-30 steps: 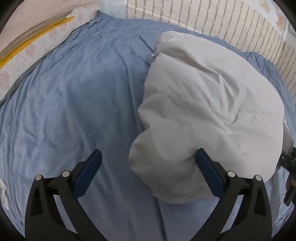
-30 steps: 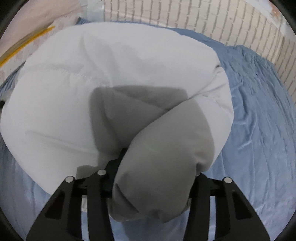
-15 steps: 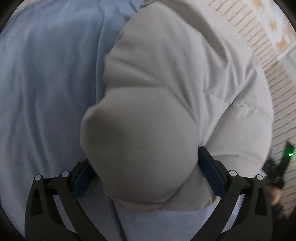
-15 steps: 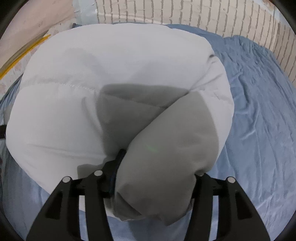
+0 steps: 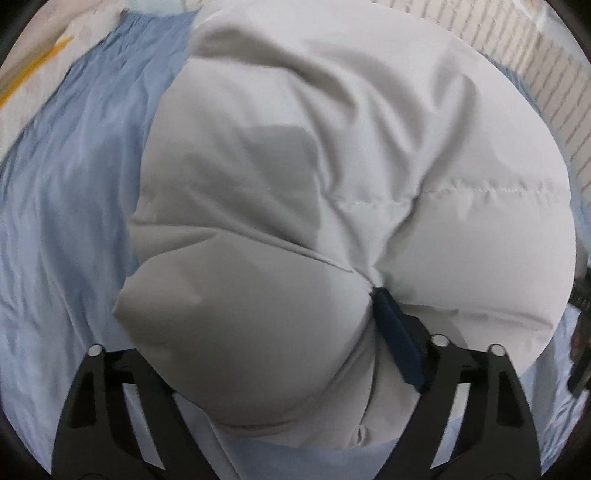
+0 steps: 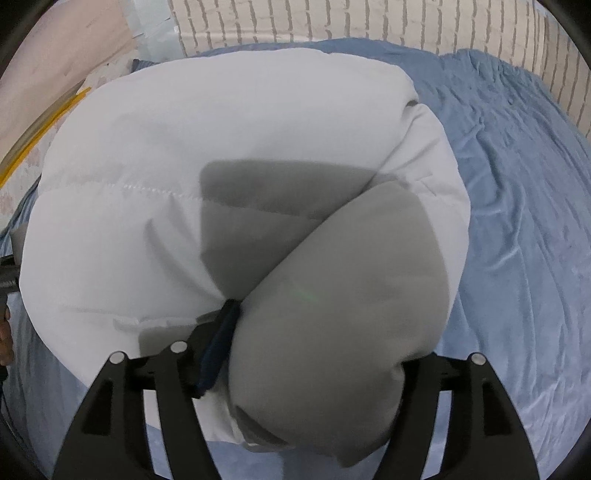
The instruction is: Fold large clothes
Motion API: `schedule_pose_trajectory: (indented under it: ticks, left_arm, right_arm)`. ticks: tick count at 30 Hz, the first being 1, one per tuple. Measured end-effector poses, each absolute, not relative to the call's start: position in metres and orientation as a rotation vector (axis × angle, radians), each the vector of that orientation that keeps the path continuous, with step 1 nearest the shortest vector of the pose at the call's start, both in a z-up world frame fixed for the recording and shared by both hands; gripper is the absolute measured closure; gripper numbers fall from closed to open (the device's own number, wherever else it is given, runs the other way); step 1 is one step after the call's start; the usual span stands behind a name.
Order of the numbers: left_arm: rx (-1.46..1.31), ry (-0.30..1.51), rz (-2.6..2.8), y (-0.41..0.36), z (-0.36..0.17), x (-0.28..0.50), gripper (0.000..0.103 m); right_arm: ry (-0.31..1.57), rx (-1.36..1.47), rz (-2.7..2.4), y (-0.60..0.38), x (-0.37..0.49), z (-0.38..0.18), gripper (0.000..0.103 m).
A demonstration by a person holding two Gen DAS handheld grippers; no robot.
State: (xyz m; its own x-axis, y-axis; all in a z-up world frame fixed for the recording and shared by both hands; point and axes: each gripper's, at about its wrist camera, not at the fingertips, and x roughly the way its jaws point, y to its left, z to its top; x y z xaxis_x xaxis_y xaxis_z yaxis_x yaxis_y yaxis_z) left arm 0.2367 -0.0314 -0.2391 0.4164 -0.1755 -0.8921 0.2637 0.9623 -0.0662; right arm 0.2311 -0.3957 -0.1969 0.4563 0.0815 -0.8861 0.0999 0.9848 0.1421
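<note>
Blue bedsheet (image 6: pixel 517 192) runs up to a white brick wall (image 6: pixel 369 22), and your puffy white jacket (image 5: pixel 369 147) lies bunched on the bed, filling both views. Your left gripper (image 5: pixel 258 332) is clamped on one padded fold, its left finger buried. Your right gripper (image 6: pixel 325 350) squeezes another fold, right fingertip hidden. Bare sheet lies open either side.

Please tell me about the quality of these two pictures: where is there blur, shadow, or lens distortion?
Left wrist view: the blue sheet is smeared by motion blur at the left; a grey shadow lies on the white padded jacket. Right wrist view: sharper; a dark shadow and a small green light spot fall on the jacket; the brick wall curves from fisheye distortion. Both sets of tongs grip it.
</note>
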Motion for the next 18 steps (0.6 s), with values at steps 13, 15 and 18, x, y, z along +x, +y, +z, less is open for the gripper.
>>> schedule_pose_trajectory:
  ticks: [13,15,18]
  left_arm:
    - [0.156,1.101,-0.236,-0.035,-0.238,0.234,0.026]
    - [0.168,1.104,-0.215,-0.051,-0.233,0.236,0.027]
    - [0.162,1.097,-0.182,-0.079,-0.218,0.236,0.041]
  right_arm:
    - [1.133,0.201,-0.058,-0.39,0.243,-0.202,0.05]
    - [1.128,0.204,-0.06,-0.39,0.247,-0.204,0.051]
    - [1.112,0.198,-0.065,-0.39,0.251,-0.2,0.064]
